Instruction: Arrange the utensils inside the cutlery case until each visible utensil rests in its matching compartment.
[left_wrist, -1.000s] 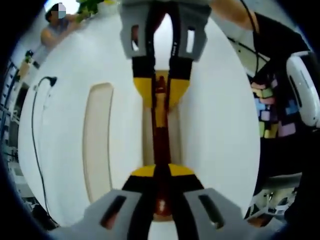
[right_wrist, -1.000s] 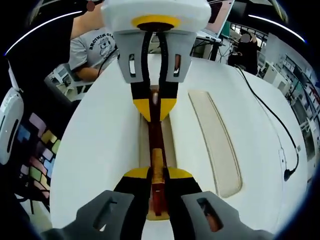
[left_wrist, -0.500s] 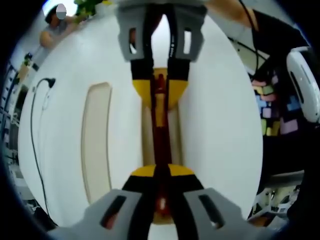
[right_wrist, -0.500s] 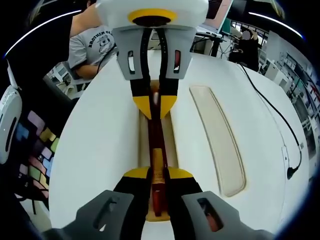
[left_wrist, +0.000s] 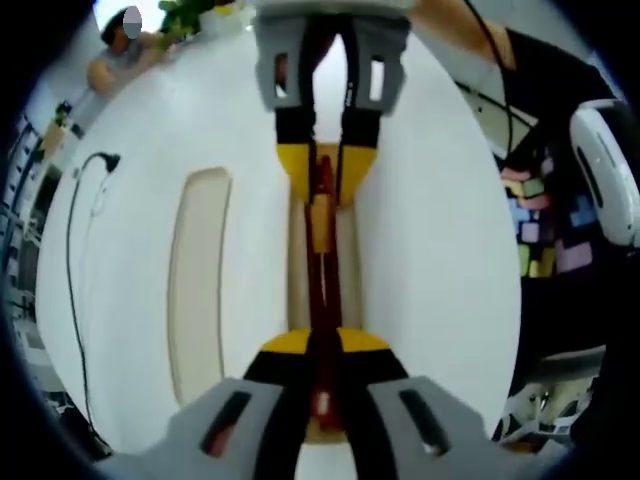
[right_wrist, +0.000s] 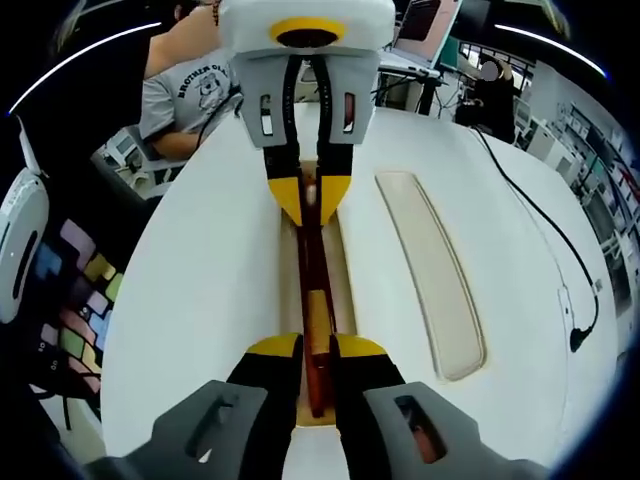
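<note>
A round white worktop (left_wrist: 440, 260) carries two long cream pieces of the cutlery case: an open tray (right_wrist: 300, 300) and, beside it, a lid-like piece (right_wrist: 432, 275). Dark red utensils (right_wrist: 314, 300) lie lengthwise in the tray. The left tongs (left_wrist: 322, 345) and right tongs (right_wrist: 315, 345) face each other at opposite ends, each nearly closed around the utensils' ends. A black cable (right_wrist: 545, 235) crosses the worktop.
</note>
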